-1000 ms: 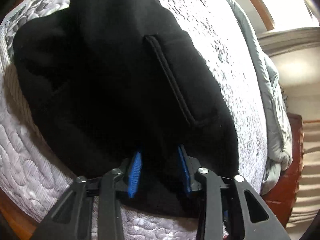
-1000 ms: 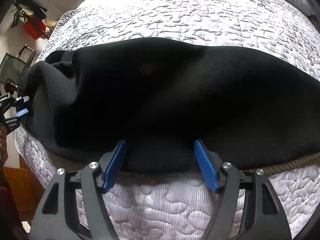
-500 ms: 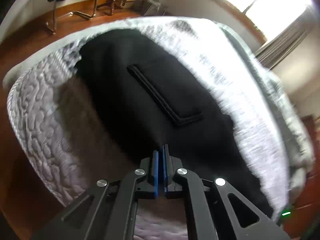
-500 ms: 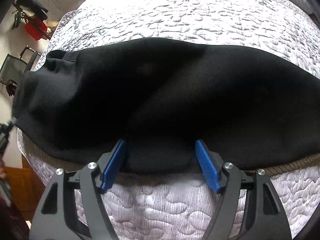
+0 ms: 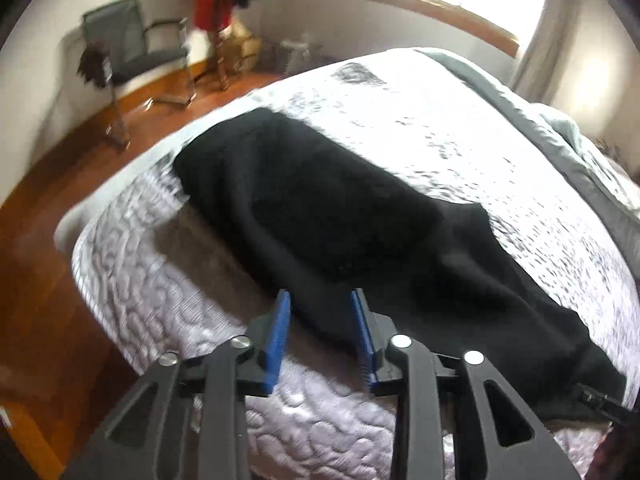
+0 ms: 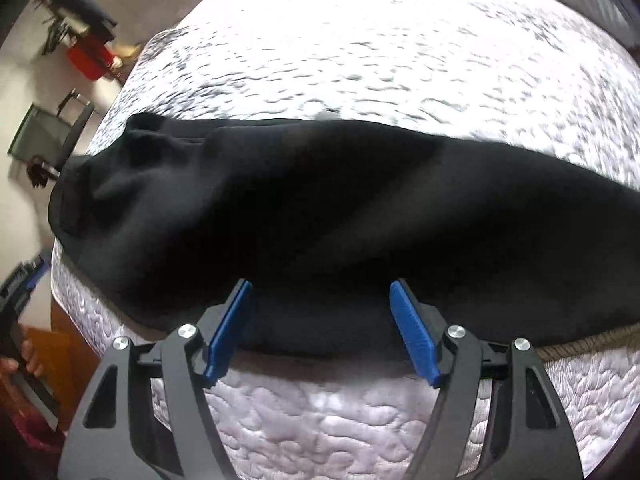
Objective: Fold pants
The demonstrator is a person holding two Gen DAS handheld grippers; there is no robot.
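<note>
Lifted back, left gripper (image 5: 320, 300) has just reopened, narrow and empty; only right view shows wide right gripper (image 6: 320, 292) straddling pants (image 6: 320, 216).

one pants (image 5: 344, 216), two tools (image 5: 322, 300), one chair (image 5: 136, 52)

We see a bed (image 5: 460, 128) with a white quilted cover stitched in a pebbly pattern, its top brightly lit, its near side dropping towards us in both wrist views. Directly on it lie the black pants (image 5: 320, 216), stretched lengthwise along the near edge of the bed (image 6: 400, 60); in the right wrist view the pants (image 6: 320, 220) run from a rumpled, bunched end at the left across to the right border. Their near edge hangs slightly over the bed's side. Along the far right of the bed, in the left wrist view, we make out a grey blanket (image 5: 576, 152) heaped against the edge.
</note>
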